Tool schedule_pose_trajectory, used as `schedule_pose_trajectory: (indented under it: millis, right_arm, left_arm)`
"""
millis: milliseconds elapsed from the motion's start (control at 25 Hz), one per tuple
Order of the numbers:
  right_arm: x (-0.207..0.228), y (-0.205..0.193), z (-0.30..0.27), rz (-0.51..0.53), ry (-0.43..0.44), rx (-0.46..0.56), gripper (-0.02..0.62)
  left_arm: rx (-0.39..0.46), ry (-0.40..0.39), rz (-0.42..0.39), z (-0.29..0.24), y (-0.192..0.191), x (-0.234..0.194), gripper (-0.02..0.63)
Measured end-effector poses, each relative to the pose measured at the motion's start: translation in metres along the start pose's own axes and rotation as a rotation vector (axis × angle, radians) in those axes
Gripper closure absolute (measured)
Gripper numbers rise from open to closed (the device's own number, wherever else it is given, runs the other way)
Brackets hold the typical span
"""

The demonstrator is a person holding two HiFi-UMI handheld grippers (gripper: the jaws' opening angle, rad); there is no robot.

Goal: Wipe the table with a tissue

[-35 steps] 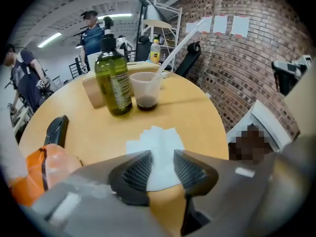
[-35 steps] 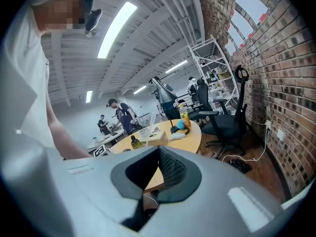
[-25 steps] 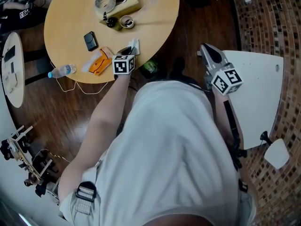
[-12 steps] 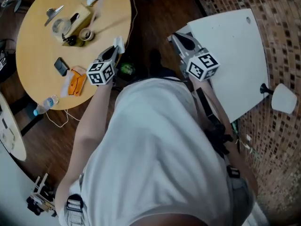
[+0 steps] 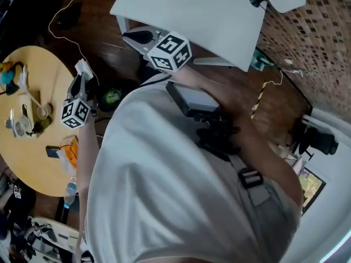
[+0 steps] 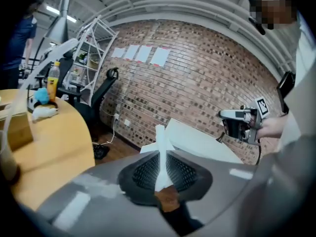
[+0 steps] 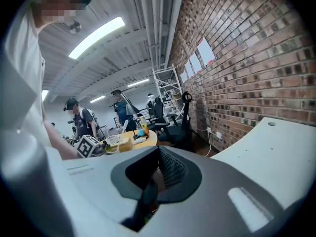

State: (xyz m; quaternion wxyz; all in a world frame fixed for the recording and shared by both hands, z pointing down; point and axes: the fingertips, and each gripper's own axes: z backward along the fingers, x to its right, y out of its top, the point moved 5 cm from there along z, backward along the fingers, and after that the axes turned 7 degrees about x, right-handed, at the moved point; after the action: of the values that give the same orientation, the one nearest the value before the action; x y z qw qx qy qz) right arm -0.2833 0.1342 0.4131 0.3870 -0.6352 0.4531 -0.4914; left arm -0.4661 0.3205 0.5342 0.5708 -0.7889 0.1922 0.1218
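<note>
A white tissue (image 5: 83, 67) sticks up from my left gripper (image 5: 81, 78), which is shut on it and hangs over the dark floor between the two tables. In the left gripper view the tissue (image 6: 159, 135) stands pinched between the ribbed pads of the left gripper (image 6: 161, 154). Ahead lies the white table (image 6: 197, 142). My right gripper (image 5: 137, 36) sits at the near edge of the white table (image 5: 192, 10), jaws together and empty. The right gripper (image 7: 158, 152) has the white table (image 7: 276, 152) at its right.
A round wooden table (image 5: 27, 163) at the left carries a phone (image 5: 55, 151), a water bottle (image 5: 70, 186), tape rolls and small clutter. A green object (image 5: 112, 96) lies on the floor. A black office chair (image 6: 101, 90), a shelf rack and a brick wall stand behind. People stand by the wooden table (image 7: 138, 141).
The person has turned from the round wooden table to the white table. Both grippers have swung with them, the left one carrying the tissue off the wooden table's edge.
</note>
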Motion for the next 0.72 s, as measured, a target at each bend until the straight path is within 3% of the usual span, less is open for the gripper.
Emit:
schedule_pose_trajectory:
  millis: [200, 720]
  right_arm:
    - [0.018, 0.004, 0.037, -0.014, -0.1, 0.042, 0.588]
    - [0.101, 0.008, 0.104, -0.088, -0.246, 0.129, 0.588]
  left_arm:
    - [-0.056, -0.14, -0.052, -0.036, 0.008, 0.034, 0.563]
    - [-0.117, -0.302, -0.092, -0.139, 0.028, 0.107, 0.566]
